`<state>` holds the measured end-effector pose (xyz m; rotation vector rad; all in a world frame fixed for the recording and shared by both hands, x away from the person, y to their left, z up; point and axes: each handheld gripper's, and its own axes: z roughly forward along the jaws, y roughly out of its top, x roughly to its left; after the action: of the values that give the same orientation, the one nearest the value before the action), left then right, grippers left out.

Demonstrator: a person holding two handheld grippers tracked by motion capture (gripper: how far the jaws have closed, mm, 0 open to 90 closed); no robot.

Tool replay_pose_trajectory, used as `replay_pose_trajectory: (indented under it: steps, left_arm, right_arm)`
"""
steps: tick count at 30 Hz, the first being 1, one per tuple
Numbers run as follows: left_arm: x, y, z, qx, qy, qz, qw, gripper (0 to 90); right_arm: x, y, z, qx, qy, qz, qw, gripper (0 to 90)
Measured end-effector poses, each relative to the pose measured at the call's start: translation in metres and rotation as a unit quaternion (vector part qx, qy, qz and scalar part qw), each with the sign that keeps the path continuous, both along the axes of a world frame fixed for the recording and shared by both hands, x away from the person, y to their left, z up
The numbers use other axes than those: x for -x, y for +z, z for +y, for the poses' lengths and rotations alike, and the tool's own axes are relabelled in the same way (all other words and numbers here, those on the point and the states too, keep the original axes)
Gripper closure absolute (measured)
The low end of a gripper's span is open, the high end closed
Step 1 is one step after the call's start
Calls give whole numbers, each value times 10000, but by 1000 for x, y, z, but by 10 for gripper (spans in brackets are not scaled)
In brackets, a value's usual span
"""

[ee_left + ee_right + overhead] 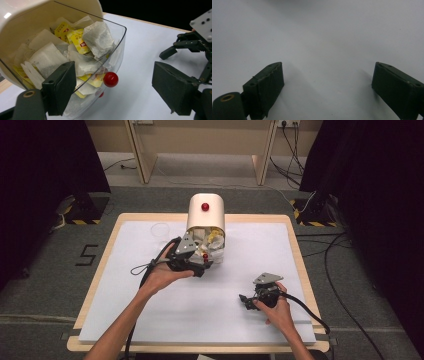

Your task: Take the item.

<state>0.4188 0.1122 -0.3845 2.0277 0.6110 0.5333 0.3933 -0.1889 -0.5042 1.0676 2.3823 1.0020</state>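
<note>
A cream tea-bag box (205,212) with a red knob on top stands at the back middle of the table. Its clear front bin (117,50) is tipped open and packed with white and yellow tea bags (97,37). A small red knob (110,79) on the bin's front sits between the jaws of my left gripper (116,91), which is open and not touching it. From above, the left gripper (202,261) sits right at the bin's front. My right gripper (245,302) rests open on the white table surface (324,37) at the front right, holding nothing.
A clear empty glass (161,231) stands just left of the box. The white mat (150,320) covers the wooden table (299,255). The right gripper (197,42) lies to the right of the bin. Cables trail off the table's right side.
</note>
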Motion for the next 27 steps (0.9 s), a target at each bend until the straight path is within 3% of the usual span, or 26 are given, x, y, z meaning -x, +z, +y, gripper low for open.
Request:
replay_pose_trajectory:
  steps: [10,27]
  left_arm:
    - [18,-5,-1,-82,-50,-77,9999,194]
    - [27,-7,2,-97,-119,-24,9999,197]
  right_arm:
    - [0,0,0,3,0,-3,10000,109]
    - [0,0,0,2,-1,-3,10000,110]
